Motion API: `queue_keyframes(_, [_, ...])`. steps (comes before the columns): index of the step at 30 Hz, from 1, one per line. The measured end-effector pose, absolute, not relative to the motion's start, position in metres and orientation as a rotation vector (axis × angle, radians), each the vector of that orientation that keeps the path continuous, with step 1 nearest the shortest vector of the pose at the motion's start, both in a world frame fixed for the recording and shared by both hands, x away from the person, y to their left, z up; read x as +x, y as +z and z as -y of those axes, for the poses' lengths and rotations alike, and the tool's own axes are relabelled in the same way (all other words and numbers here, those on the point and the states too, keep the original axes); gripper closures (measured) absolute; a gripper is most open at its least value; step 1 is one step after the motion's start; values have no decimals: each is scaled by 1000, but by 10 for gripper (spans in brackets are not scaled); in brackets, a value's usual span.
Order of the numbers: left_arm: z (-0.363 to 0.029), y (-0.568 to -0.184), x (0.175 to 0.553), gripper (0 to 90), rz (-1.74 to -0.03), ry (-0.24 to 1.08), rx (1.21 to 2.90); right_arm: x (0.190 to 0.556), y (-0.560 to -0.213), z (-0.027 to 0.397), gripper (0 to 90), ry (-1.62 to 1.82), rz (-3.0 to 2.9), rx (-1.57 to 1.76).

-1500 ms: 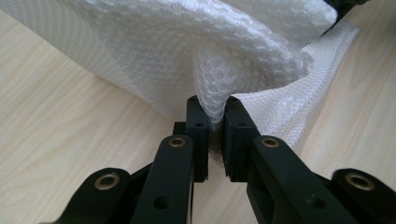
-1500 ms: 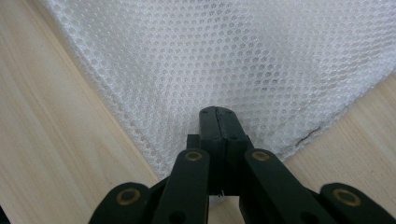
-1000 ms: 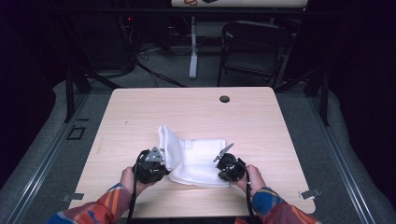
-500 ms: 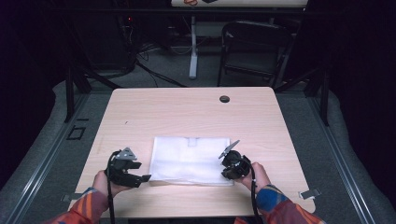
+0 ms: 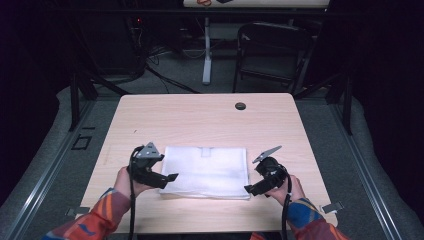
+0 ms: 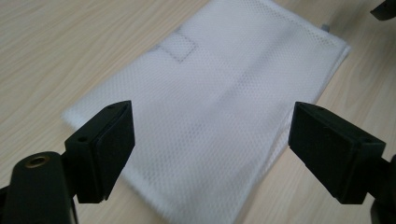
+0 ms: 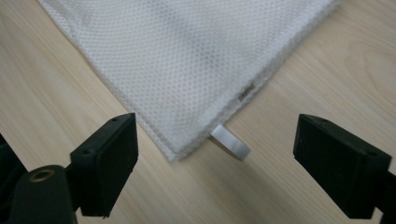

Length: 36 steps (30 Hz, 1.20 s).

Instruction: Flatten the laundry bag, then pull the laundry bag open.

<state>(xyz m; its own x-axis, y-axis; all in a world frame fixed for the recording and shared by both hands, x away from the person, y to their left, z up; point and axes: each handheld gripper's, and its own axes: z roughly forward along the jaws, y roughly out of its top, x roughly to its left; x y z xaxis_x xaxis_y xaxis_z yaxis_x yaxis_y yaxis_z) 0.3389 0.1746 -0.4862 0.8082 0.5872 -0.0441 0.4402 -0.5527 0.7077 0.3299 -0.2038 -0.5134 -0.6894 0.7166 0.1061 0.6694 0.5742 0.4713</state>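
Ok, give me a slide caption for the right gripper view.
Open right gripper hovering over the corner of a white mesh bag lying flat on the wooden table.

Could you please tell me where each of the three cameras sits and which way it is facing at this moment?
High view: above the person's side, facing forward and down on the table; shows both forearms, left gripper and right gripper.
Left gripper view: rides the left gripper, facing the white mesh bag between its open jaws.
Right gripper view: rides the right gripper, facing the bag's corner and its grey tab.
All three share the bag.
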Motion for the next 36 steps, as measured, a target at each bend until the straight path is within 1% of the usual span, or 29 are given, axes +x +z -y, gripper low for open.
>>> queue_keyframes(1, [-169,-488,341,144,-741,237,2253,329,-514,206,99,743,-2692,1200])
queue_keyframes(2, [-169,-488,341,140,-741,237,2253,329,-514,206,99,743,-2692,1200])
queue_keyframes(3, [-158,-491,344,141,-714,242,2278,328,-514,210,55,750,-2688,1217])
queue_keyframes(4, [-154,-493,345,136,-702,233,2281,327,-515,211,33,764,-2669,1236])
queue_keyframes(11, [-149,-503,346,127,-678,212,2317,327,-515,210,5,777,-2657,1218])
queue_keyframes(14, [-149,-502,344,126,-665,229,2314,329,-513,212,5,750,-2668,1192])
queue_keyframes(20, [-143,-507,339,136,-651,199,2329,331,-515,212,23,779,-2659,1212])
queue_keyframes(23, [-132,-514,334,146,-622,166,2359,331,-515,213,36,765,-2662,1208])
queue_keyframes(24, [-125,-519,331,150,-594,148,2386,332,-514,214,54,763,-2662,1205])
queue_keyframes(28, [-116,-523,330,157,-549,138,2424,333,-515,213,65,773,-2669,1205])
queue_keyframes(31, [-109,-527,330,206,-521,119,2446,334,-516,212,96,756,-2694,1191])
queue_keyframes(34, [-105,-529,329,225,-496,117,2466,333,-517,212,108,772,-2693,1203])
queue_keyframes(35, [-101,-531,328,267,-476,120,2477,333,-518,211,130,772,-2696,1209])
queue_keyframes(36, [-98,-533,329,280,-465,109,2484,333,-518,211,133,785,-2698,1212])
